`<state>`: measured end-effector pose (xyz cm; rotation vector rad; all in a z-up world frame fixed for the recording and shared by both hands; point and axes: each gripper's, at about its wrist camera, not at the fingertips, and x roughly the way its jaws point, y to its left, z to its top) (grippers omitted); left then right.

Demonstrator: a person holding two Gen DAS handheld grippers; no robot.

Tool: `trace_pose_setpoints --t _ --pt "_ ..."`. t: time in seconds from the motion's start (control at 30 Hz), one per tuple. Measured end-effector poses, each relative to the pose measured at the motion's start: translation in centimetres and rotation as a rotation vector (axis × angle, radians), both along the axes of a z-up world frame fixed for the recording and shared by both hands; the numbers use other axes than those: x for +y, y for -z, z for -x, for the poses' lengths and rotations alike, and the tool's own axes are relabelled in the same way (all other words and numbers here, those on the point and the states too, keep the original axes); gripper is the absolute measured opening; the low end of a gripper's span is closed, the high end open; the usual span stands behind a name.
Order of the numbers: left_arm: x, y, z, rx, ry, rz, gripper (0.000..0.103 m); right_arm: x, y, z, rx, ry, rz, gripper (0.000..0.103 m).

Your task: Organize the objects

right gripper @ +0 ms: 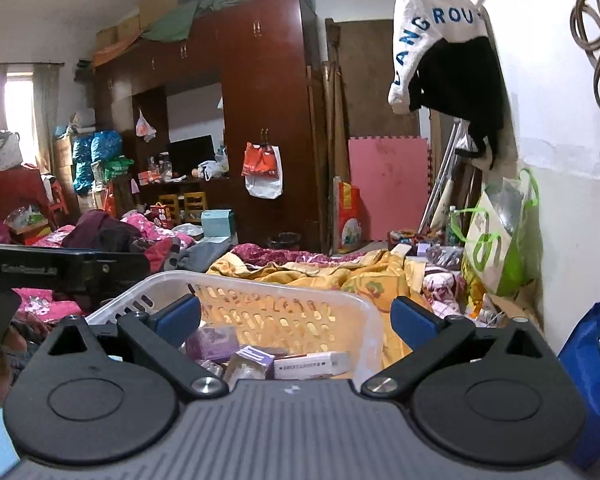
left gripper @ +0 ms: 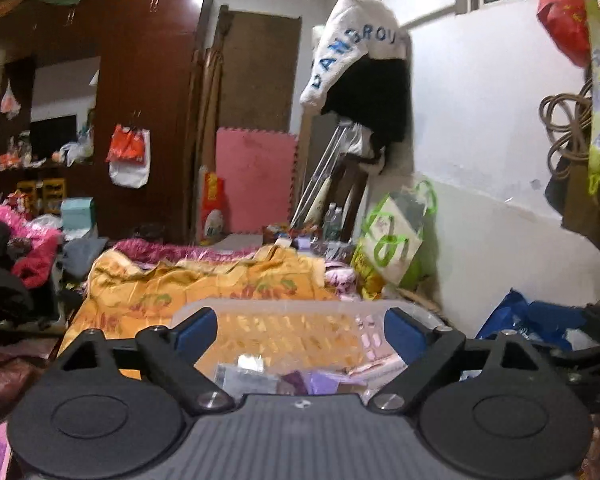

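A translucent white slotted plastic basket (right gripper: 300, 292) sits on the bed just ahead of both grippers; it also shows in the left wrist view (left gripper: 284, 308). It holds small boxes and packets, among them a white box with dark print (right gripper: 312, 364), a purple box (right gripper: 216, 340) and purple packets (left gripper: 320, 384). My left gripper (left gripper: 300, 332) is open and empty, its blue pads above the basket's near side. My right gripper (right gripper: 296, 320) is open and empty, its pads spread over the basket's right part. The basket's near rim is hidden behind the gripper bodies.
An orange floral quilt (left gripper: 204, 284) covers the bed beyond the basket. A green and white bag (right gripper: 496, 248) leans on the right wall. A blue bag (right gripper: 592, 376) stands at the right. Clothes (left gripper: 24, 248) pile at the left. A dark wardrobe (right gripper: 260, 120) stands behind.
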<state>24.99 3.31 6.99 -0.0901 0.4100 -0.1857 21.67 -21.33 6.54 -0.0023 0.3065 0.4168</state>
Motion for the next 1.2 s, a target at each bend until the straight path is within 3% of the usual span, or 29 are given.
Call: trace_pose_setpoints --t 0.1,0.2,0.67,0.97,1.2 --pt "-0.3 0.6 0.4 0.027 0.045 -0.015 0.095 0.0 -0.2 0.7 -0.024 -0.012 0.003 0.103" --pt "-0.5 1.2 0.8 0.050 0.028 -0.053 0.095 0.1 -0.3 1.4 -0.023 -0.016 0.010 0.103" --pt "-2.3 1.5 6.0 -0.053 -0.047 -0.231 0.095 1.0 0.9 3.6 -0.046 0.010 0.054 0.103" --pt "-2.7 1.7 8.5 -0.086 -0.047 -0.218 0.095 0.6 1.1 3.7 -0.018 0.023 0.074 0.103" --pt "-2.6 2.1 8.3 -0.065 -0.043 -0.204 0.095 1.0 1.5 4.3 -0.023 0.023 0.090 0.103"
